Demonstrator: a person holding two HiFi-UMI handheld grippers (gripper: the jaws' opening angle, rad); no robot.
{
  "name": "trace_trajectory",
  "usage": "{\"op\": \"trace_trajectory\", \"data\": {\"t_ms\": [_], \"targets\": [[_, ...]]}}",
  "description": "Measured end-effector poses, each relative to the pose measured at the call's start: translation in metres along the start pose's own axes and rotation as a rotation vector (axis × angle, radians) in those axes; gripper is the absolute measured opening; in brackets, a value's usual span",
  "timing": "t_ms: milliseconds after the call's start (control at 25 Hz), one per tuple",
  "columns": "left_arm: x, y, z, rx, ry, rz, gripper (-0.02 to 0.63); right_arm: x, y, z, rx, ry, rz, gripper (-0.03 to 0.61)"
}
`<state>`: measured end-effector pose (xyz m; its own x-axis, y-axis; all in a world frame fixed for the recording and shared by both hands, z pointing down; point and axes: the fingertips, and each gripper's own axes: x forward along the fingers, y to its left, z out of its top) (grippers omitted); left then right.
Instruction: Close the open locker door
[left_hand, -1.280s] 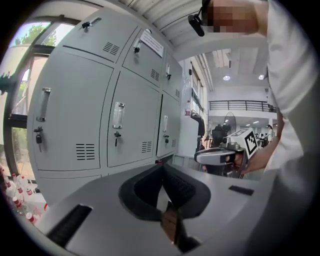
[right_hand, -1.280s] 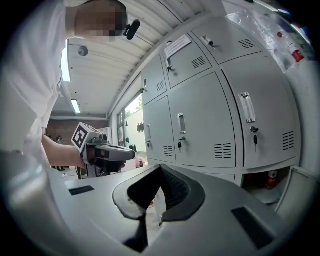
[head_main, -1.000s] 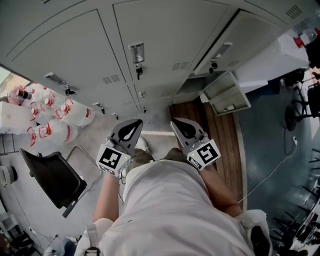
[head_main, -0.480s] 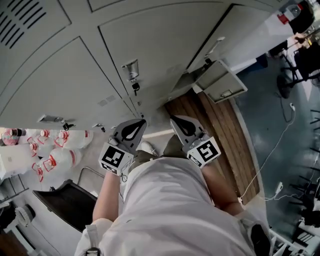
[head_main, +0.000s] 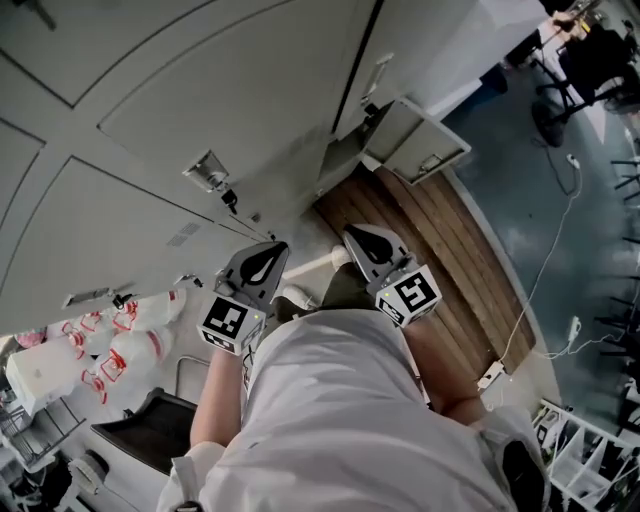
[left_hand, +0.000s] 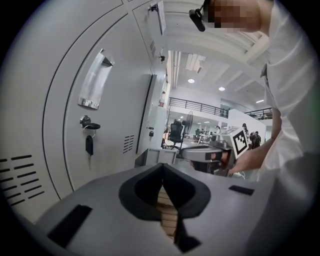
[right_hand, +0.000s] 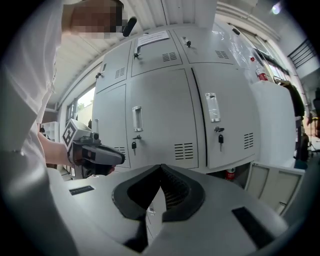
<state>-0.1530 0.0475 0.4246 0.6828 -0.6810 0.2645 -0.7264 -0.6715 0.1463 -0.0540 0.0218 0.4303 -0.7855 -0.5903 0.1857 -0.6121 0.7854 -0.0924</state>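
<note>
The open locker door (head_main: 415, 140) is a small grey bottom-row door that swings out over the wooden floor strip (head_main: 445, 255), ahead and to the right of me. It also shows low at the right in the right gripper view (right_hand: 272, 186) and past the jaws in the left gripper view (left_hand: 150, 156). My left gripper (head_main: 273, 247) and right gripper (head_main: 350, 236) are held side by side before my chest, both shut with nothing in them, well short of the door. In their own views the left gripper (left_hand: 162, 166) and right gripper (right_hand: 161, 167) have their jaws together.
Closed grey lockers (head_main: 200, 110) with keys hanging in the locks (head_main: 230, 199) fill the wall ahead. Packs of water bottles (head_main: 100, 345) and a black chair (head_main: 150, 430) stand at the lower left. A white cable (head_main: 550, 260) runs over the blue floor; office chairs (head_main: 590, 70) stand far right.
The head view has swung: the lockers and the open door have shifted up and to the left in the picture. Both grippers keep their place before my chest, still shut.
</note>
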Motion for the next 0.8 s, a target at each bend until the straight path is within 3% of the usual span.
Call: {"op": "trace_trajectory", "data": {"t_ms": [560,800], "targets": [[0.079,-0.021,0.005,0.005,0.103,-0.094,0.003,-0.049,-0.117,-0.034,0.079,0.046,-0.213,0.011],[0.118,-0.025,0.013,0.02,0.129,-0.095,0.003,-0.072,-0.181,-0.054,0.109,0.072,-0.289,0.011]]}}
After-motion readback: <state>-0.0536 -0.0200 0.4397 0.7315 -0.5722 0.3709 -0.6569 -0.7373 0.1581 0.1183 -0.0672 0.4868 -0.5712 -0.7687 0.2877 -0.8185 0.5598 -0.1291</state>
